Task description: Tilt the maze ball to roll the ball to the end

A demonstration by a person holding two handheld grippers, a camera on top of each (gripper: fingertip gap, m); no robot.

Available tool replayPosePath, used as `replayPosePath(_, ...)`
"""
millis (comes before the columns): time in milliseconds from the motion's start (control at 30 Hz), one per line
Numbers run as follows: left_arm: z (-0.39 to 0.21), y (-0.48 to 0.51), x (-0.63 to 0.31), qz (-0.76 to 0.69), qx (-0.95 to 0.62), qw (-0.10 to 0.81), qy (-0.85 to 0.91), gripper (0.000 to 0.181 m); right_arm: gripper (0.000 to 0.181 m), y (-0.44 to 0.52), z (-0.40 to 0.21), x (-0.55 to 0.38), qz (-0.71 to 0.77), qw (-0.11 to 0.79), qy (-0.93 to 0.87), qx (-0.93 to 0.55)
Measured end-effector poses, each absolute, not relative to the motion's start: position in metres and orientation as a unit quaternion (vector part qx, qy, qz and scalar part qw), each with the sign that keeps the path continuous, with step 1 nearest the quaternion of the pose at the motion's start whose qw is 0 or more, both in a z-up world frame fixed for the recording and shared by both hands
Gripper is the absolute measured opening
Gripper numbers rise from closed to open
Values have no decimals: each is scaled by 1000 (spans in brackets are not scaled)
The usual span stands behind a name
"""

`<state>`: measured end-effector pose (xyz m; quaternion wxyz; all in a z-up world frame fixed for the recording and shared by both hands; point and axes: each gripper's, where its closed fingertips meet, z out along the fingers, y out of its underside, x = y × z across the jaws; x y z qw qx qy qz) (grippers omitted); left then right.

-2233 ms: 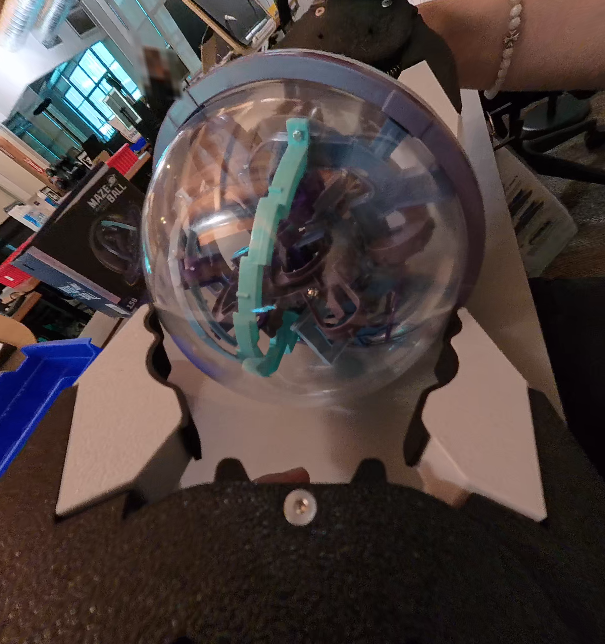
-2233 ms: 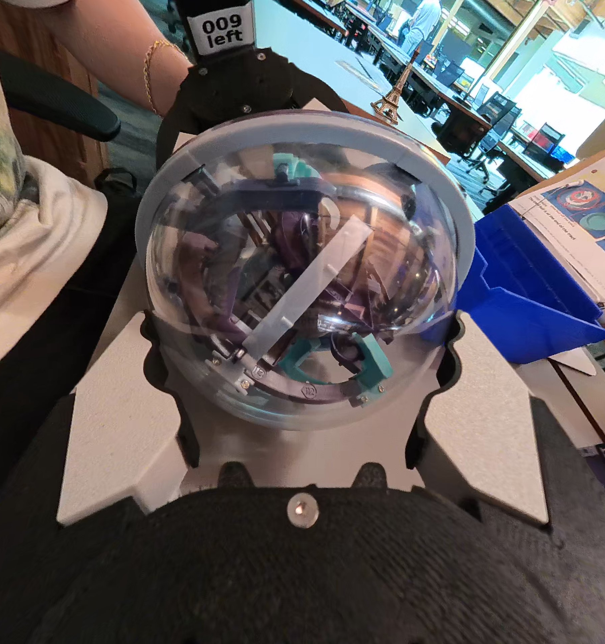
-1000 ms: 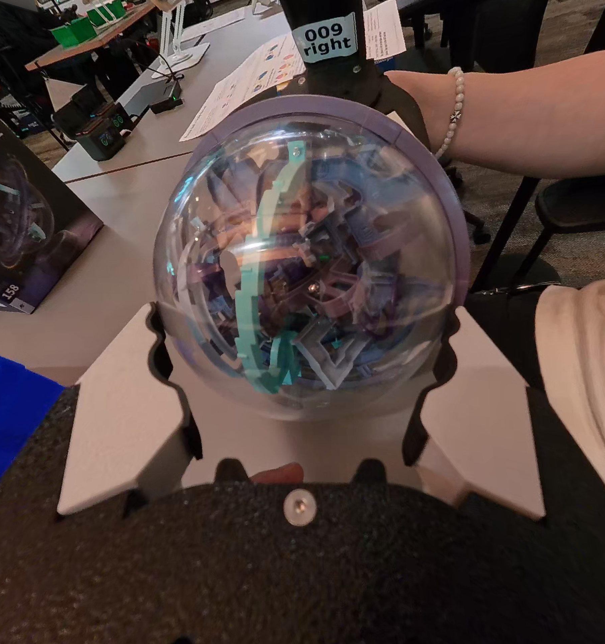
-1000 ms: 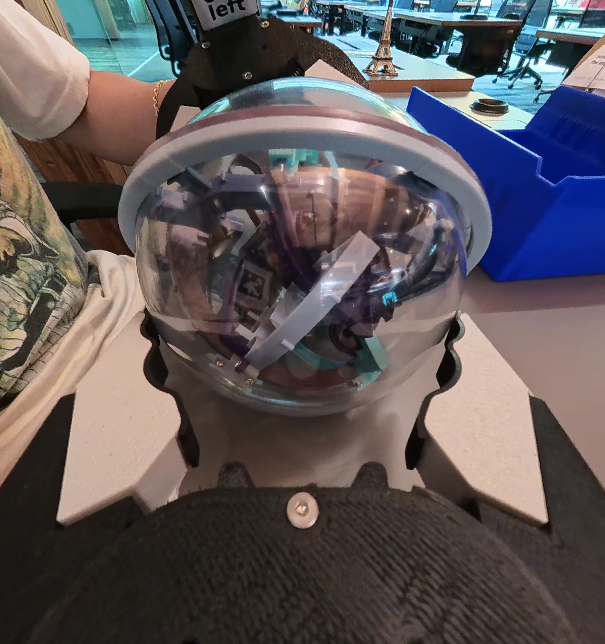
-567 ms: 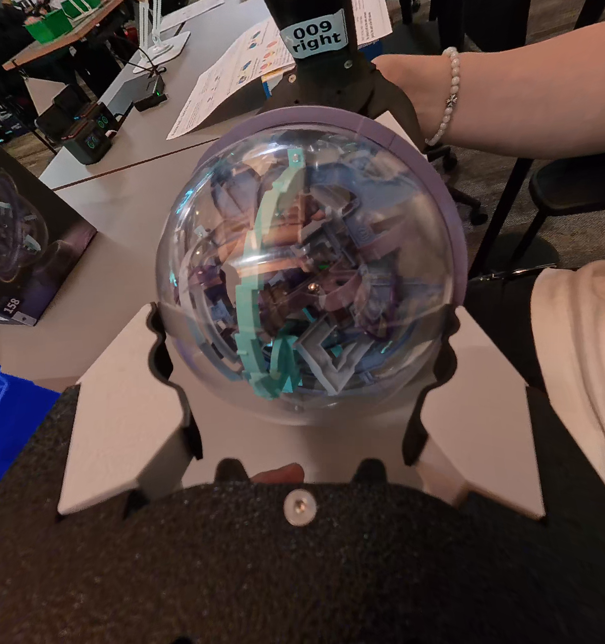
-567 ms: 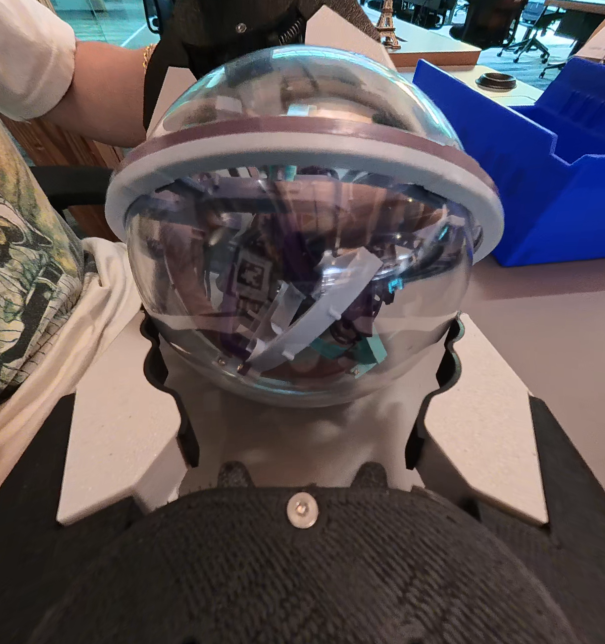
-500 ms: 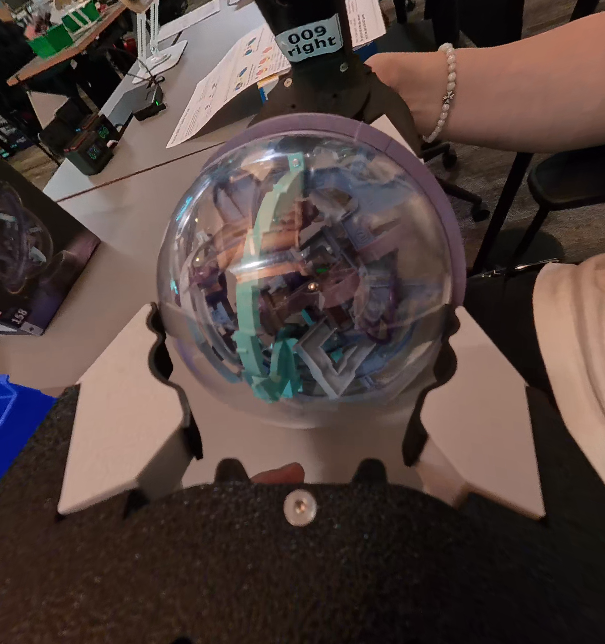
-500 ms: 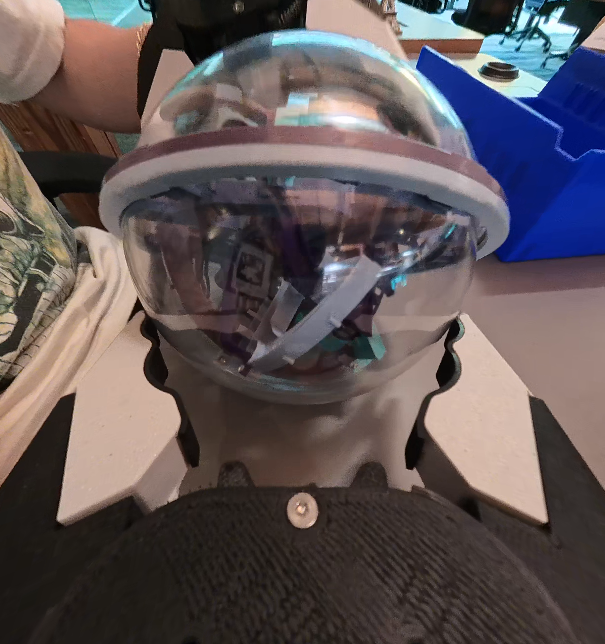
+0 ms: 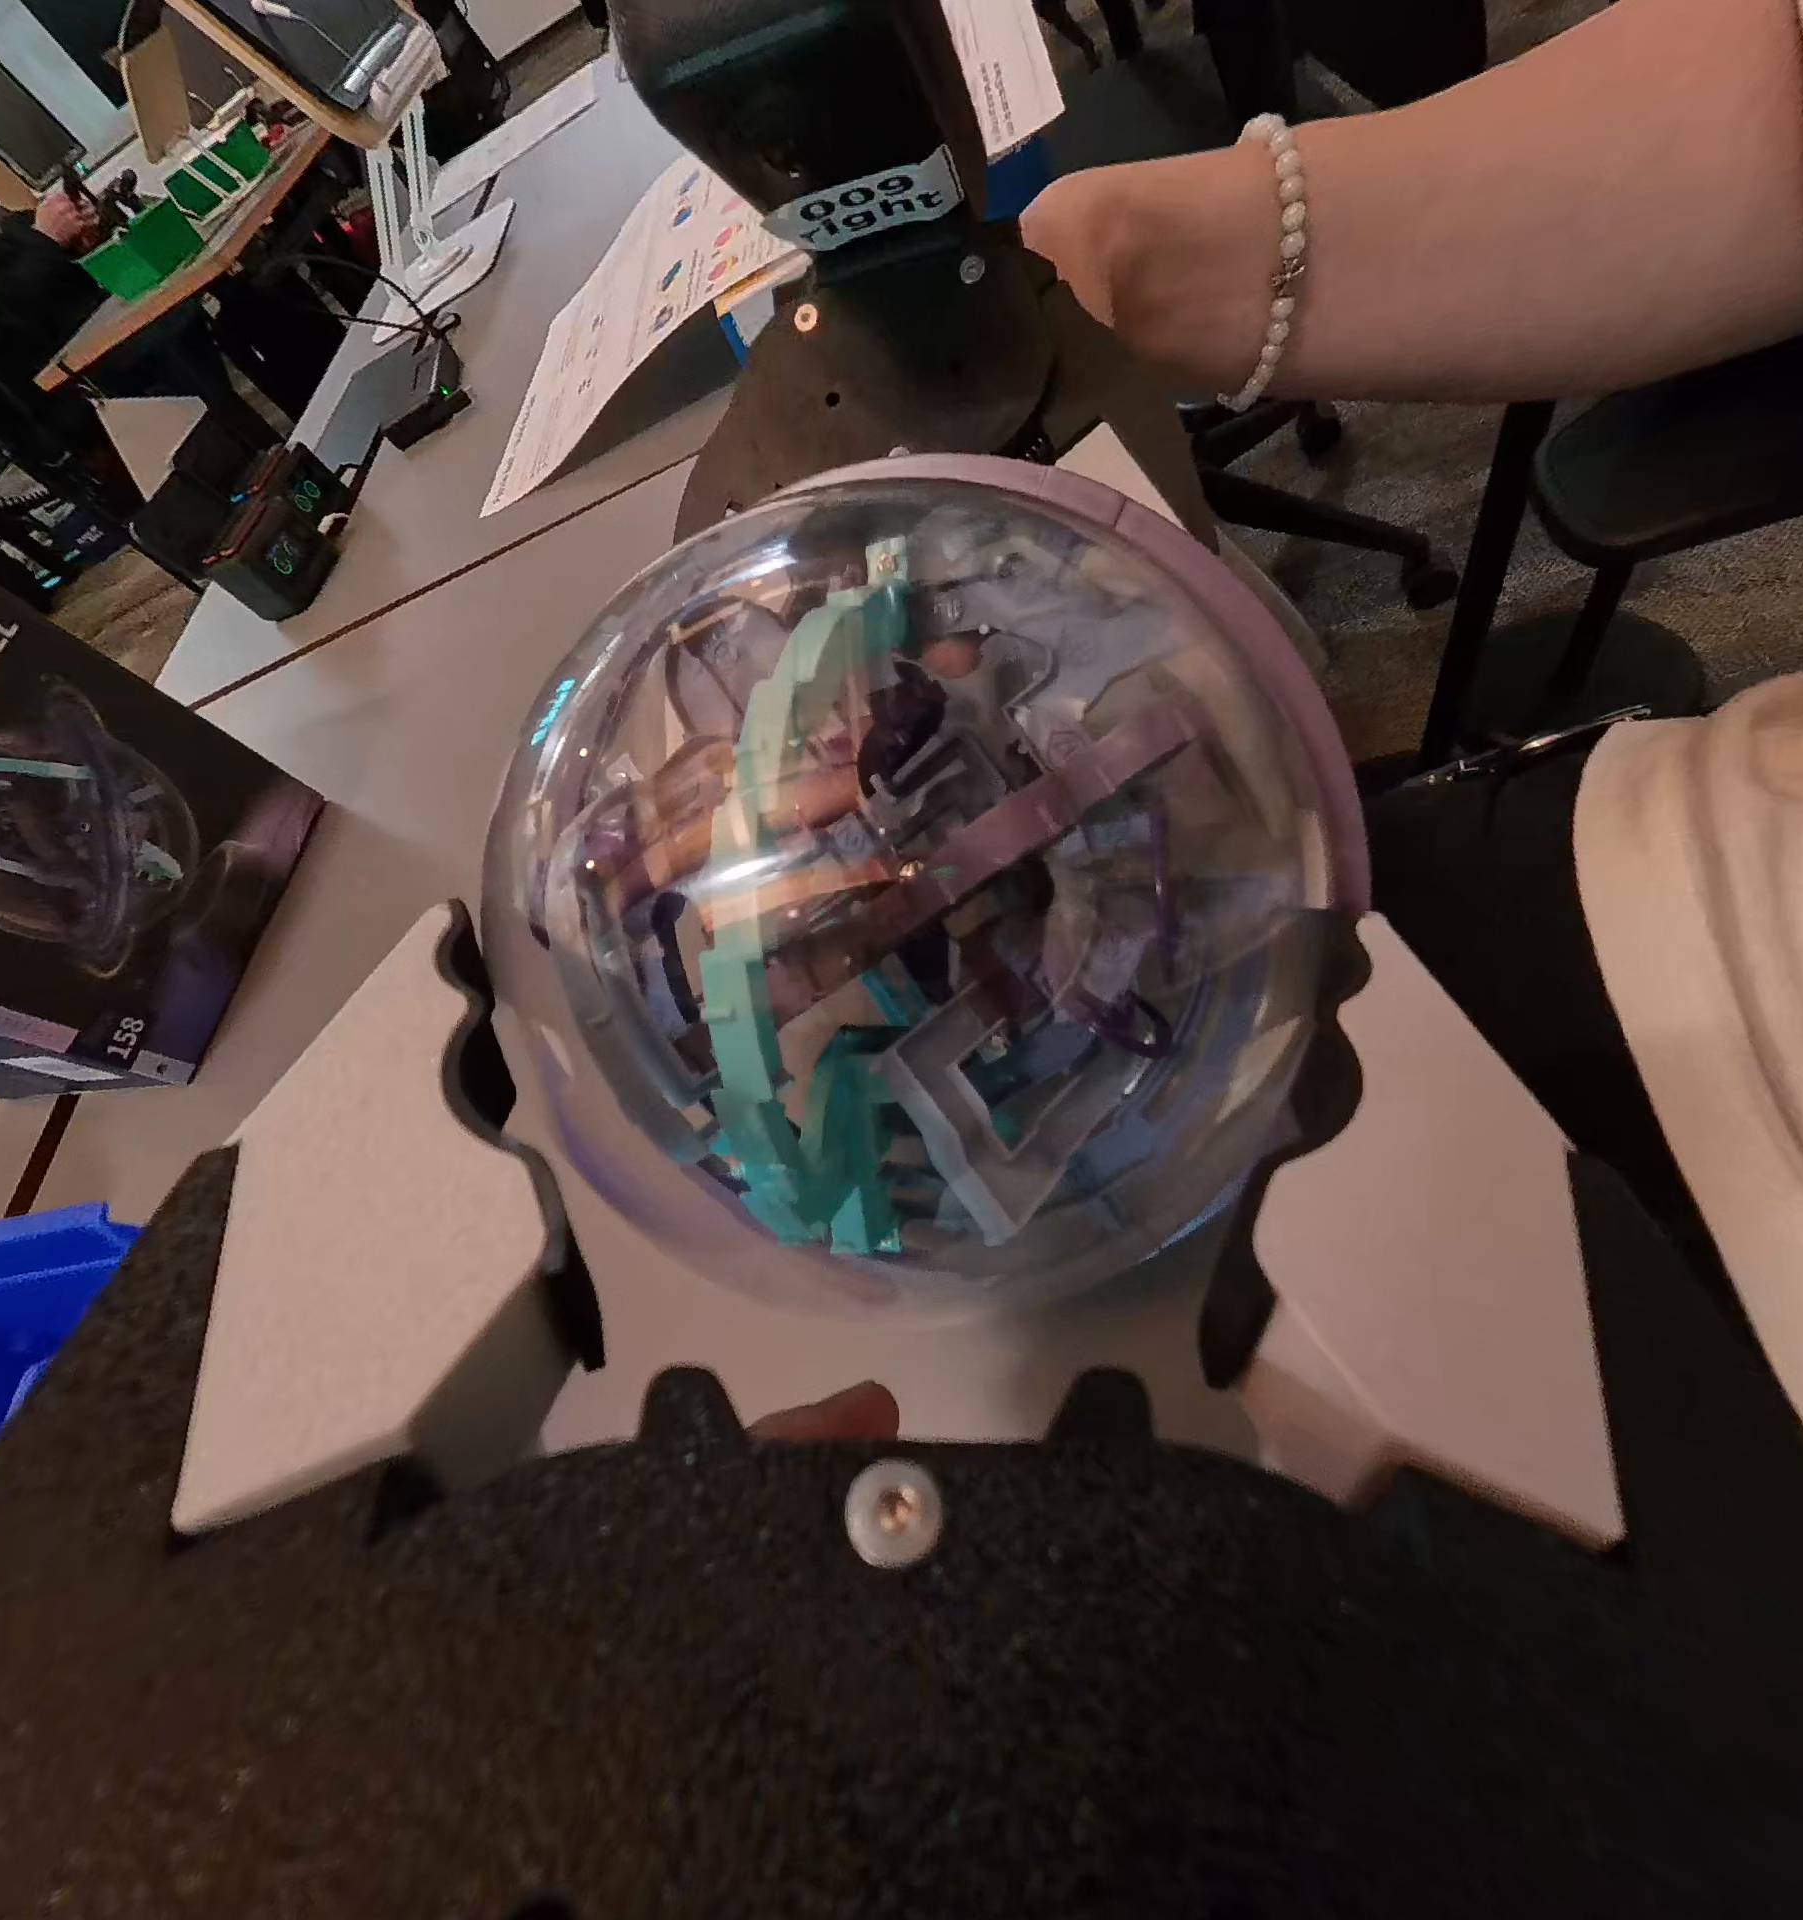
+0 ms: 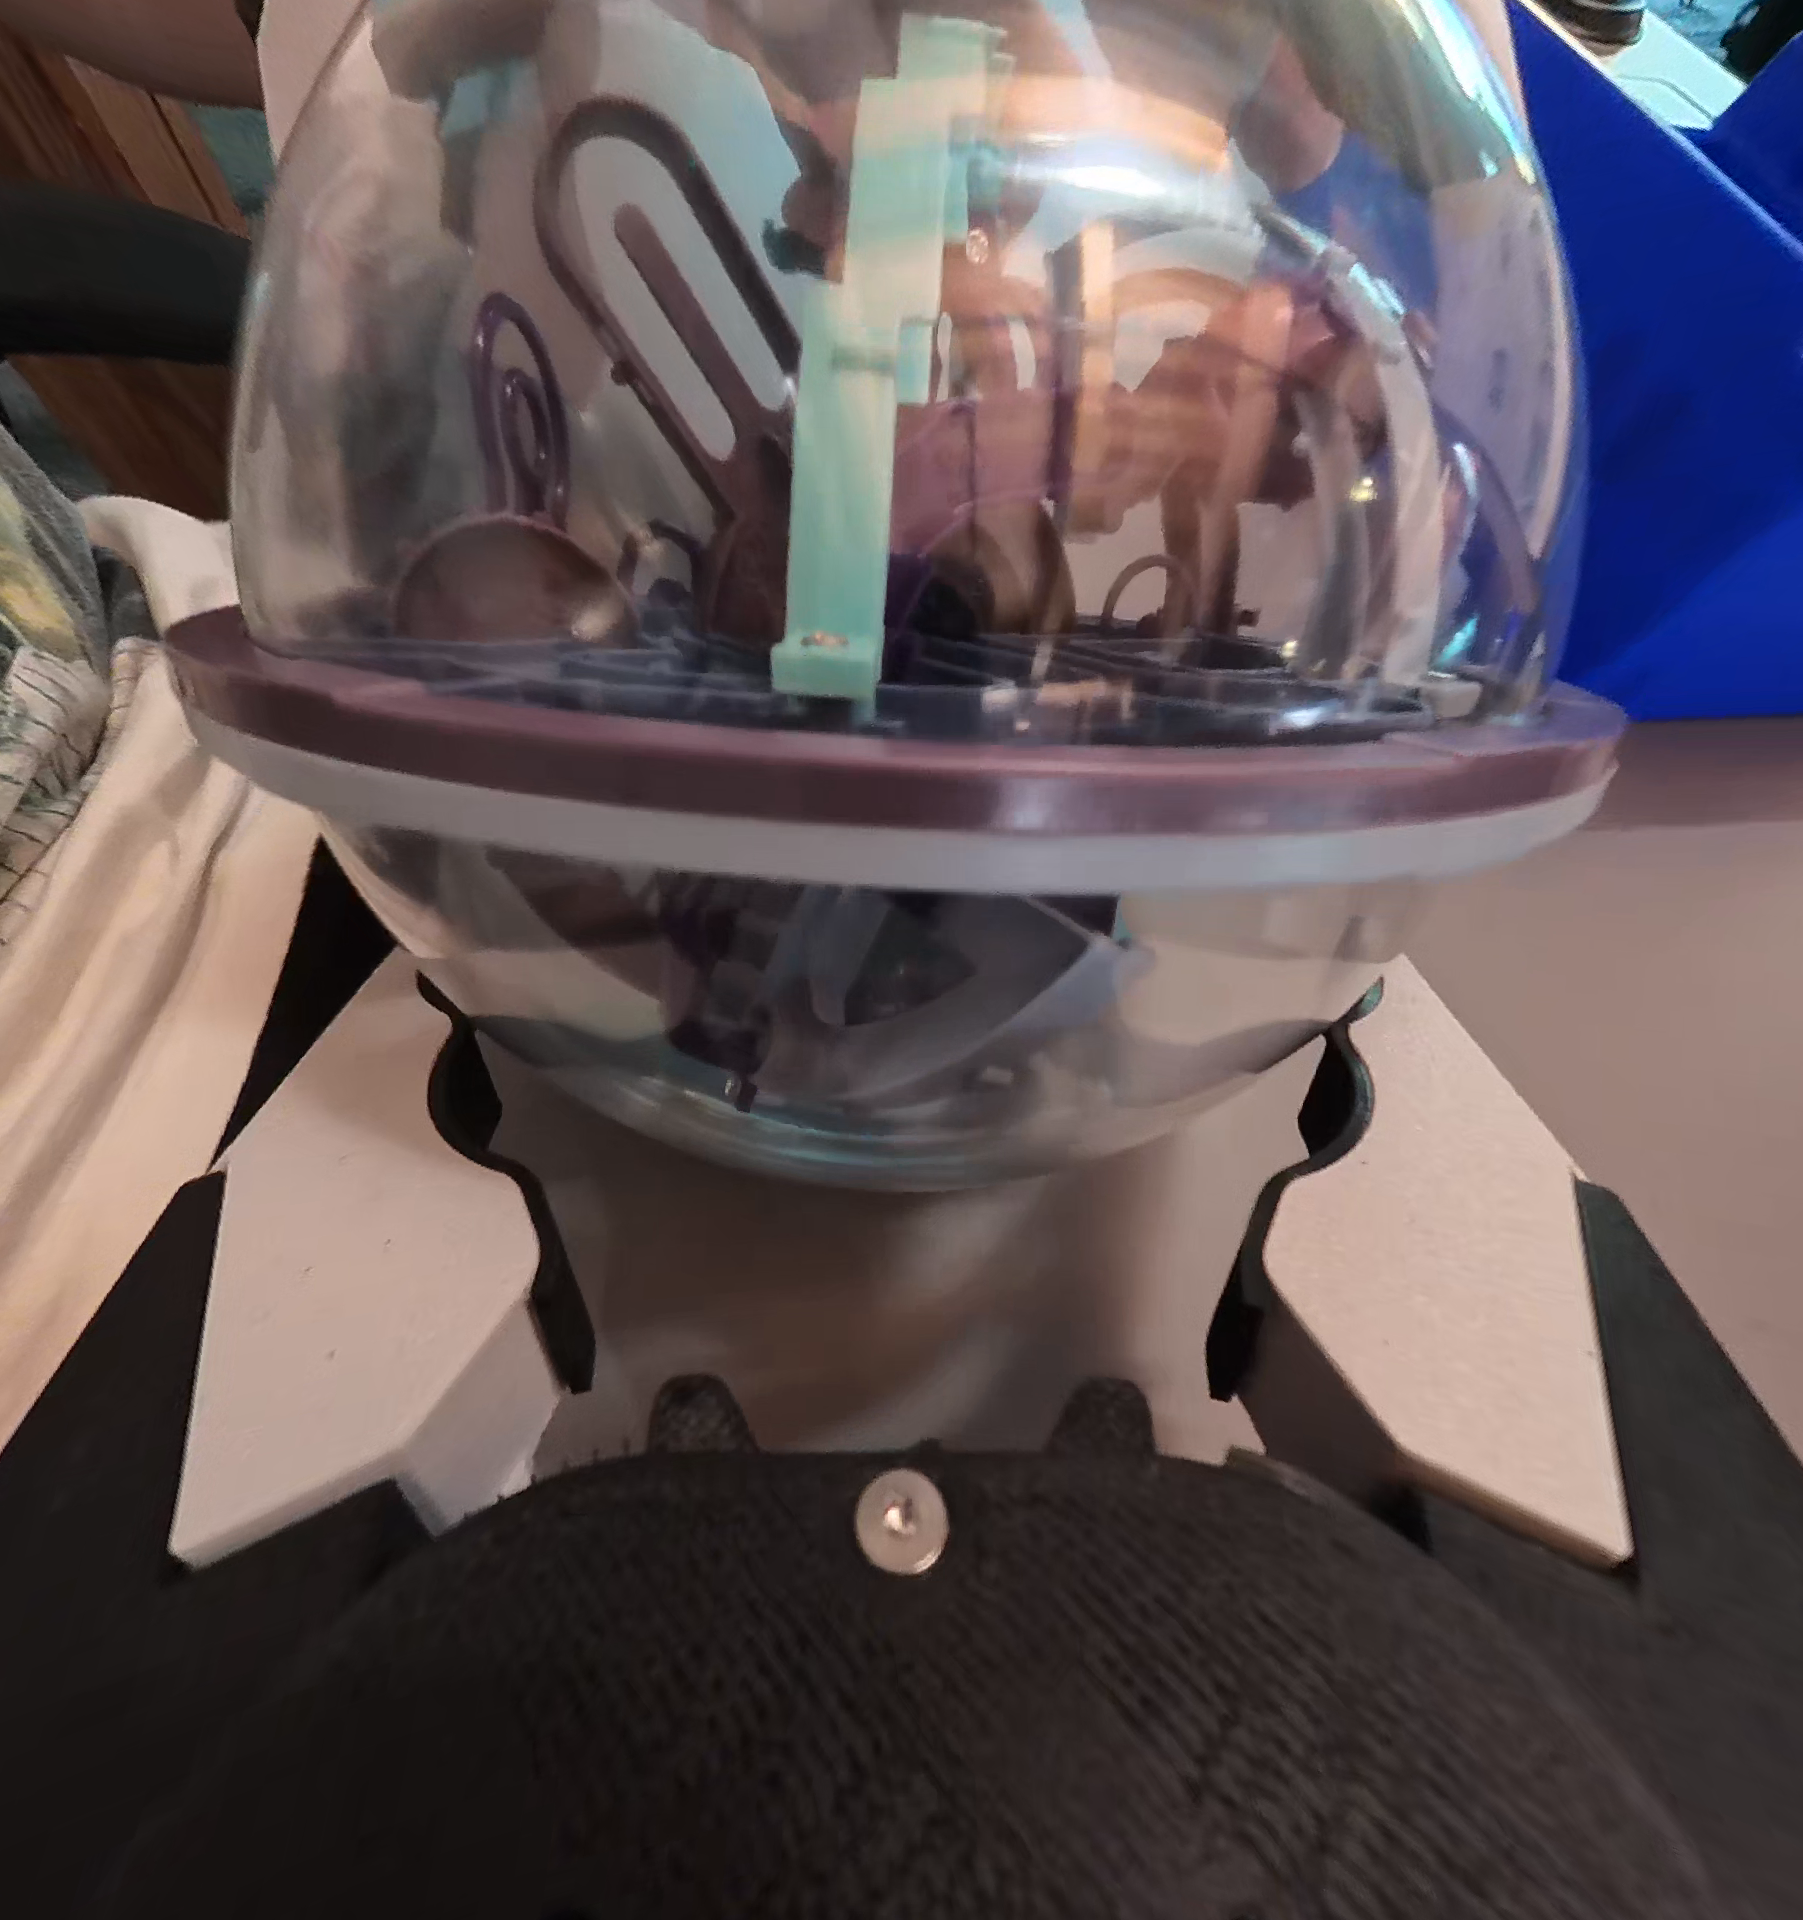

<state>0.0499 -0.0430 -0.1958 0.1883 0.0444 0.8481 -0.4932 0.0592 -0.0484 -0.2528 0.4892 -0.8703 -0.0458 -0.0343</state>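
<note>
The maze ball (image 9: 923, 883) is a clear sphere with a purple equator ring and teal, purple and grey tracks inside. It is held in the air between both grippers. My left gripper (image 9: 907, 920) is shut on it, with its white fingers (image 9: 357, 1143) against the sphere's two sides. My right gripper (image 10: 897, 1003) grips the lower dome of the maze ball (image 10: 876, 520), and the ring (image 10: 876, 800) lies level across that view. The right gripper's black body (image 9: 876, 260) shows beyond the ball. I cannot pick out the small ball inside.
A grey table (image 9: 409, 727) lies below. On it are the toy's dark box (image 9: 76, 883), a blue bin (image 10: 1707, 364) and a printed sheet (image 9: 648, 312). A person's arm with a bead bracelet (image 9: 1281, 260) holds the right gripper. A black chair (image 9: 1603, 468) stands at the right.
The ball has tipped. In the right wrist view the ring dropped from the top to a level line and the far dome now faces up. The left wrist view looks down more steeply.
</note>
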Motion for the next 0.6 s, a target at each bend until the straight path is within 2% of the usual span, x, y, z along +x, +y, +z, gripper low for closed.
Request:
replayPosePath(33,-196,-41,50,-493,46,189,848,150,156,-48,-252,59,-38,486,-44,-872)
replayPosePath(400,-208,-21,47,-493,54,172,851,153,156,-34,-243,53,-103,495,-18,-862)
replayPosePath(600,-213,-18,51,-506,25,119,854,155,156,-31,-242,54,-94,501,5,-860)
